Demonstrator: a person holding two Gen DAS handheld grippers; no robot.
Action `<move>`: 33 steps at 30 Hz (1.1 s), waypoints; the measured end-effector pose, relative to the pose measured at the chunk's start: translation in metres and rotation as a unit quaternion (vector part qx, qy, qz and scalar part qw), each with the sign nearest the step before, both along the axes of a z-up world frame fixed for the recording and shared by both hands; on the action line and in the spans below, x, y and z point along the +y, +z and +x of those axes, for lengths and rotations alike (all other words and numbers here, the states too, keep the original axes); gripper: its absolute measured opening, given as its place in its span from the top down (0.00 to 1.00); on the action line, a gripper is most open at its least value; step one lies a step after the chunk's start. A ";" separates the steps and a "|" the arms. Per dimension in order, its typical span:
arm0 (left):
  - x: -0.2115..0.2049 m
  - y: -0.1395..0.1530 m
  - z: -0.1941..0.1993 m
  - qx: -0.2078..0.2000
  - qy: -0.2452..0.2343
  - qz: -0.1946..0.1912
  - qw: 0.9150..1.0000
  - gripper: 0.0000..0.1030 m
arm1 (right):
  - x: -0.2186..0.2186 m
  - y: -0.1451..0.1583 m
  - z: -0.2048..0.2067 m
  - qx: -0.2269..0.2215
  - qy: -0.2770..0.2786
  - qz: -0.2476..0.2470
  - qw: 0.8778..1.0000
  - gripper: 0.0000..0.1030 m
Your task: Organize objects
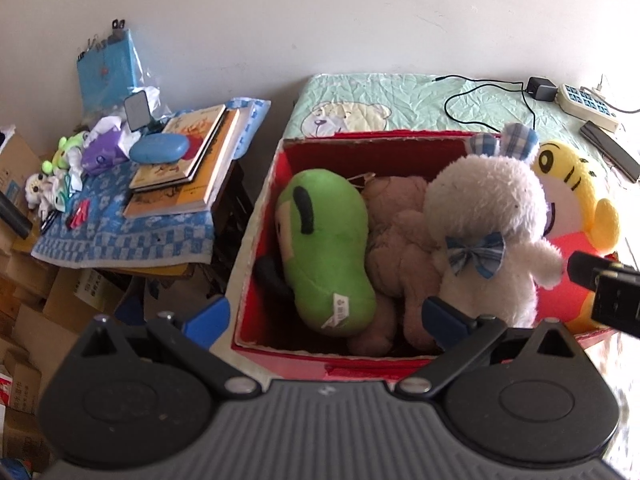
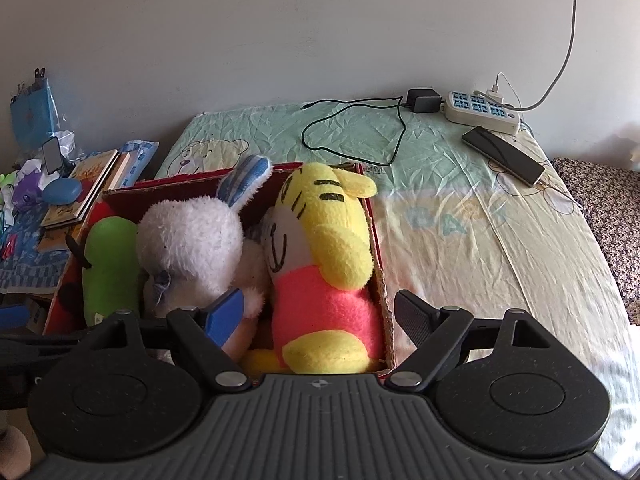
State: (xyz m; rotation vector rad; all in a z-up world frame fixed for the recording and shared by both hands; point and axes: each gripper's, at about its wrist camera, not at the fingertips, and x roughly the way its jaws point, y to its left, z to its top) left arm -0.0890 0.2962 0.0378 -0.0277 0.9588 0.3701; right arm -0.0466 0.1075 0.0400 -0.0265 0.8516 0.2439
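Four plush toys (image 1: 480,216) packed in red box (image 1: 256,216)

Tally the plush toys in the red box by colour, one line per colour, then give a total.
Green plush toy: 1
Brown teddy bear: 1
White plush rabbit: 1
Yellow plush tiger: 1
Total: 4, all in the red box. Both grippers, left and right, are open and hold nothing.

The bed (image 2: 480,240), covered by a pastel quilt, carries a red box (image 2: 376,240), power strip (image 2: 480,112), adapter (image 2: 423,101), black cable (image 2: 352,128) and phone (image 2: 502,156).
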 end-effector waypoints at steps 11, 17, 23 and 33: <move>-0.007 -0.002 0.003 -0.004 -0.021 -0.001 1.000 0.02 | 0.002 -0.001 0.003 0.009 -0.016 0.003 1.000 0.18; -0.007 -0.002 0.004 -0.005 -0.020 -0.002 1.000 0.01 | 0.002 -0.003 0.001 0.015 -0.026 0.006 1.000 0.18; -0.003 -0.002 0.003 -0.011 -0.022 -0.003 1.000 0.02 | 0.005 -0.004 -0.001 0.015 -0.027 0.003 1.000 0.18; -0.001 -0.002 0.000 -0.015 -0.020 -0.004 1.000 0.02 | 0.006 -0.004 -0.004 0.009 -0.024 0.003 1.000 0.18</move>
